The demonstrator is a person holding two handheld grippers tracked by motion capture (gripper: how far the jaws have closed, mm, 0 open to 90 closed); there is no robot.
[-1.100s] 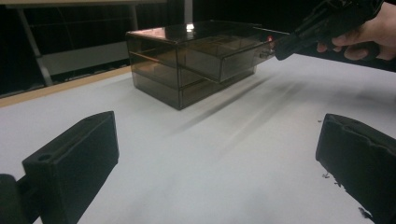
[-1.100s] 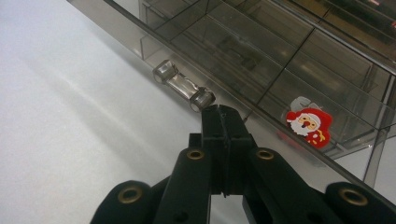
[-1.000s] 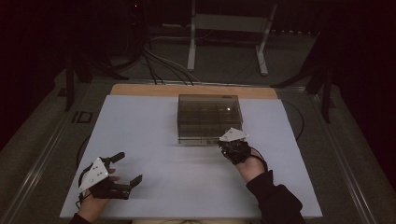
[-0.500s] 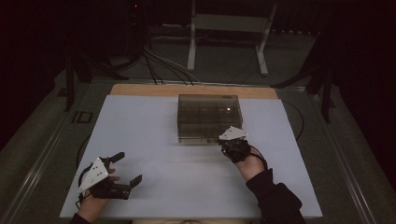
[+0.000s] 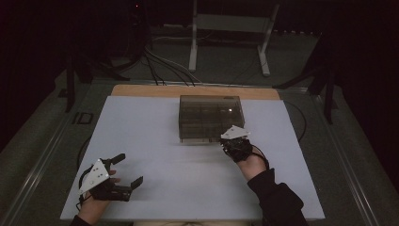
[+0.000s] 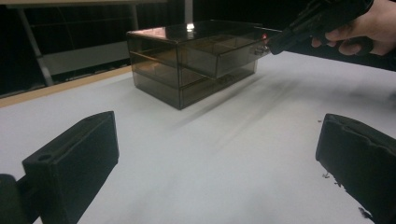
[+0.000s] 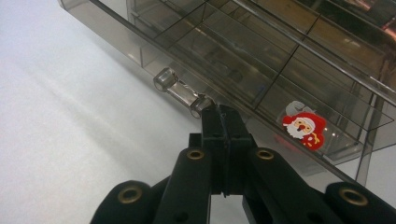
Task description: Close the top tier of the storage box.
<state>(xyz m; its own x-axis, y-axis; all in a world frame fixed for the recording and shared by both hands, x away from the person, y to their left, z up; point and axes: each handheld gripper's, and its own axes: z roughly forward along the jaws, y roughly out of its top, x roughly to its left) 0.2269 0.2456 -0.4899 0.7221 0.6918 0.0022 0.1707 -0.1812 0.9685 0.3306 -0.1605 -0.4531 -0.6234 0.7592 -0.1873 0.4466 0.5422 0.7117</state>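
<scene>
Resting nearest the person, well in front of the smoky drawer box (image 5: 210,117) and off to its left, the left tongs (image 5: 126,170) lie low over the white worktop (image 5: 155,141) with their jaws spread wide and nothing between them. Closer to the box, at its front right corner, the right tongs (image 5: 229,141) are pressed together; in the right gripper view their tips (image 7: 223,113) meet right at one end of the clear handle (image 7: 180,92) on the upper drawer (image 6: 236,53), though whether they actually pinch it I cannot tell. That drawer stands pulled a little way out of the box front. A Santa sticker (image 7: 304,125) shows inside the box, just beside the handle. Beyond the box, a wooden edge (image 5: 193,90) borders the worktop's far side.
</scene>
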